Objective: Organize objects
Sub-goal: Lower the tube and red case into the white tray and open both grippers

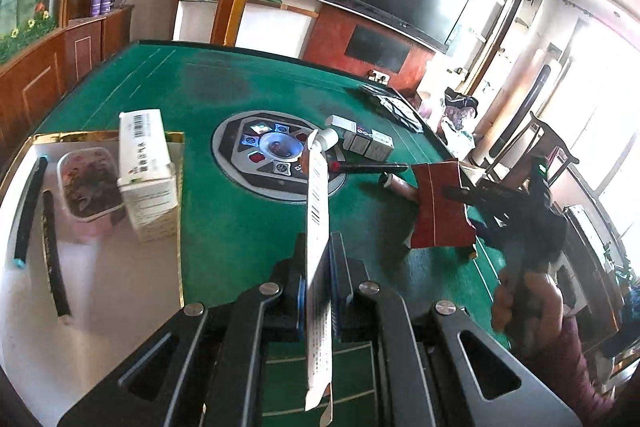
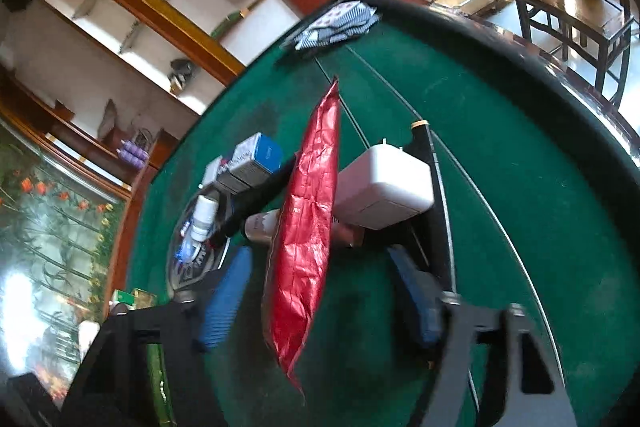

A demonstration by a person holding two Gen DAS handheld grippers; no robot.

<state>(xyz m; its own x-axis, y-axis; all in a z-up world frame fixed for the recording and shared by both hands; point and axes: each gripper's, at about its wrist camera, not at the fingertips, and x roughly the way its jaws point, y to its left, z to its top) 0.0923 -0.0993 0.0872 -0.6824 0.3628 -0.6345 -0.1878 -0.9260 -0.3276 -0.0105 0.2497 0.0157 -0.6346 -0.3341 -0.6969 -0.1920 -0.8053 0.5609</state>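
Note:
My left gripper point(image 1: 318, 267) is shut on a white tube point(image 1: 318, 211) with a barcode, held edge-on above the green table point(image 1: 240, 227), cap pointing away. At the left a gold-rimmed white tray point(image 1: 80, 307) holds a white carton point(image 1: 146, 171), a small tub point(image 1: 88, 183) and two dark pens point(image 1: 54, 251). My right gripper point(image 2: 320, 291) is open, its blue pads on either side of a red foil packet point(image 2: 308, 227) without gripping it. In the left wrist view that packet point(image 1: 440, 207) hangs at the right gripper's point(image 1: 460, 195) tips.
On the table beyond lie a white charger block point(image 2: 386, 187), small boxes point(image 2: 248, 163), a white bottle point(image 2: 204, 215), a black pen point(image 1: 372, 167) and a folded cloth point(image 2: 340, 23). A round control panel point(image 1: 276, 151) sits at the table's middle. Chairs stand at the right.

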